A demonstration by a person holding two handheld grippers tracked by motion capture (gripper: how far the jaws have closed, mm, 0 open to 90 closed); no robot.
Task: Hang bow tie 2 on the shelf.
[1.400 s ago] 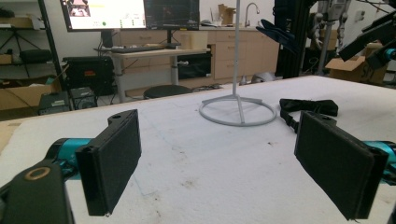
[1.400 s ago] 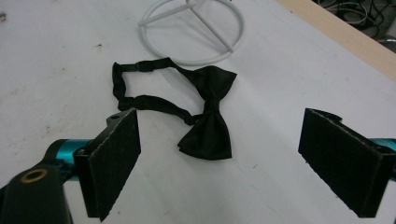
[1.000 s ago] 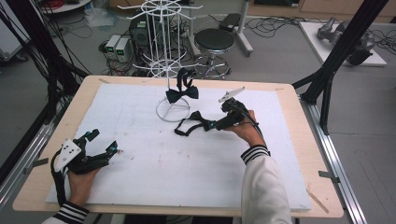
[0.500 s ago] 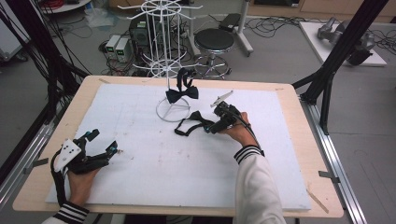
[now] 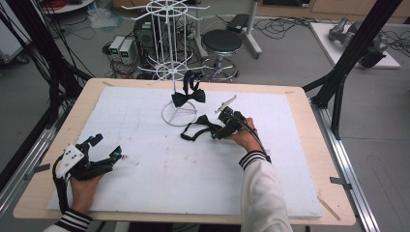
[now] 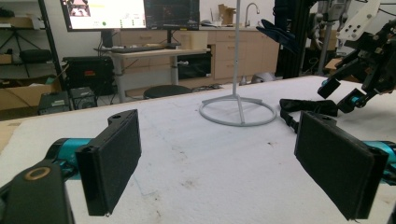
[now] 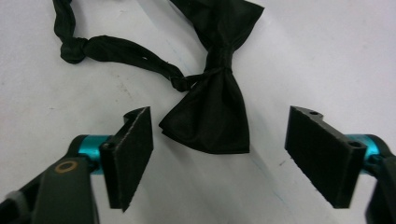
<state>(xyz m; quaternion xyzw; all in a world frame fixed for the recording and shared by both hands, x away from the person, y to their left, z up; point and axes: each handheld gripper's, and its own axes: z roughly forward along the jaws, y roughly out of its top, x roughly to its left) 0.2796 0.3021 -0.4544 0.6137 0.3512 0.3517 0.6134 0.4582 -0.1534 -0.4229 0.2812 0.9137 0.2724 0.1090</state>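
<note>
My right claw (image 7: 219,158), jaws just closing yet apart, straddles the limp, light bow tie (image 7: 212,116) on the table (image 5: 145,164); its knot looks the firmest hold.

Two bow ties here: one (image 5: 188,97) hanging on the single wire rack (image 5: 170,36), one (image 5: 202,126) lying on the bench (image 5: 145,159). Two tongs, left (image 5: 104,150) and right (image 5: 218,134).
</note>
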